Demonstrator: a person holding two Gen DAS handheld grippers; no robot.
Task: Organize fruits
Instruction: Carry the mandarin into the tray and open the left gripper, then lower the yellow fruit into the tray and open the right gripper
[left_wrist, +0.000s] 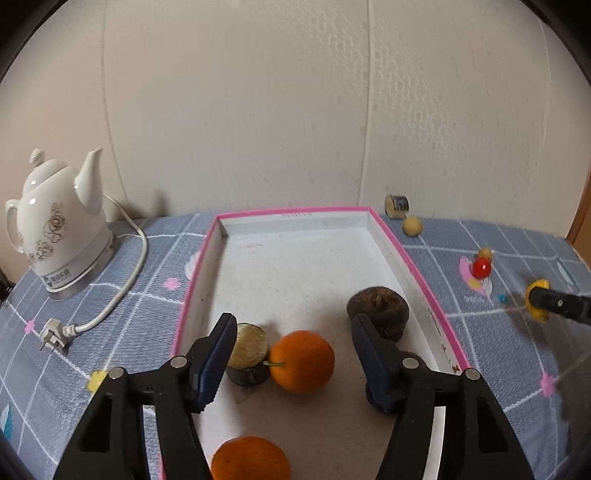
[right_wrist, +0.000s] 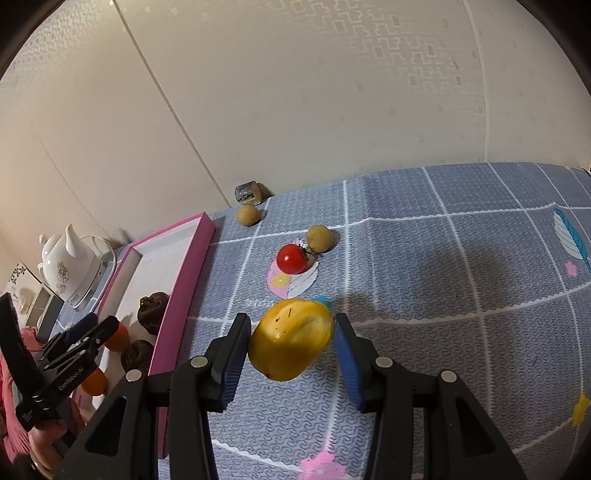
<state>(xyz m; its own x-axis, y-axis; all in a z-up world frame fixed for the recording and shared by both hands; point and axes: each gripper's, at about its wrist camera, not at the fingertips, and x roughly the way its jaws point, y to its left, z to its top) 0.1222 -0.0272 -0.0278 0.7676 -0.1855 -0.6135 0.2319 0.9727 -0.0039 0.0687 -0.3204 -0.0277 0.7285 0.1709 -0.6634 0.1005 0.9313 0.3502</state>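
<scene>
Fruit sorting, pink-rimmed tray (left_wrist: 413, 258) on tabletop (right_wrist: 443, 258): one piece just set in, one being gripped.

Left gripper (left_wrist: 291, 363) fingers wide apart, empty, over an orange (left_wrist: 302, 362) lying in the tray. Right gripper (right_wrist: 291, 356) fingers bracket the yellow fruit (right_wrist: 290, 338) on the cloth beside the tray; contact appears only partial. Risks: yellow fruit slipping out on lifting; orange rolling against the dark fruit (left_wrist: 380, 312). Kettle (left_wrist: 55, 225) base label and left gripper's lettering unreadable.
</scene>
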